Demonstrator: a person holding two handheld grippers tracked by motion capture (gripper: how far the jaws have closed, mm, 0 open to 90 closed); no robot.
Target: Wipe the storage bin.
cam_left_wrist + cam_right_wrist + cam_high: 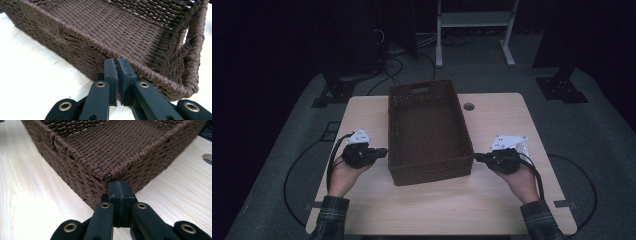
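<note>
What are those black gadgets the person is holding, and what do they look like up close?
They are hand-held tongs: the left tongs and right tongs are black, each topped by a pale three-cornered plate with dark dots and trailing a black cable. Up close, flat black pads sit on arms with brass-coloured rivets. The person wears plaid sleeves.

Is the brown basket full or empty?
Empty. The basket sits upright on the table, and the high view shows just its bare woven floor, with nothing lying inside it.

Dim overview; bright, sharp close-ups
</note>
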